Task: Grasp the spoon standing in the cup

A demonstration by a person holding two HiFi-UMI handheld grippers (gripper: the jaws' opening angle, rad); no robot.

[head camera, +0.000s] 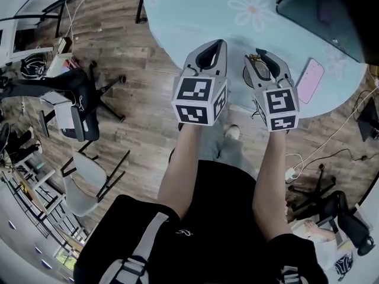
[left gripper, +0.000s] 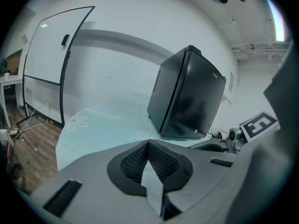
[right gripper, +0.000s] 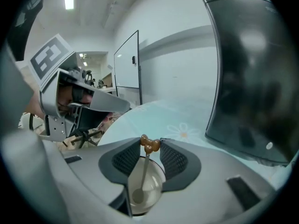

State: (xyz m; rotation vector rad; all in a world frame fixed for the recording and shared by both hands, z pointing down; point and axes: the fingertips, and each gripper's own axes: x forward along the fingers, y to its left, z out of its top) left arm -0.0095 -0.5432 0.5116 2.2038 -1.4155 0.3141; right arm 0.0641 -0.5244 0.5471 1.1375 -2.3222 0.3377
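A white cup (right gripper: pixel 152 188) stands on the pale blue table (head camera: pixel 195 16) right under my right gripper (right gripper: pixel 150 142). In the cup stands a thin metal spoon (right gripper: pixel 145 167) with a brown knob on top. The knob sits between the right gripper's two tips, which touch it on both sides. In the head view the right gripper (head camera: pixel 261 57) points down over the cup (head camera: pixel 245 73), most of which is hidden. The left gripper (head camera: pixel 211 47) hovers just left of it above the table edge. Its jaws (left gripper: pixel 148 142) meet at the tip with nothing between them.
A black box-like appliance (head camera: pixel 331 10) stands at the table's far right. A pink phone (head camera: pixel 310 80) lies right of the right gripper. Office chairs (head camera: pixel 83 117) and cables are on the wooden floor to the left and right.
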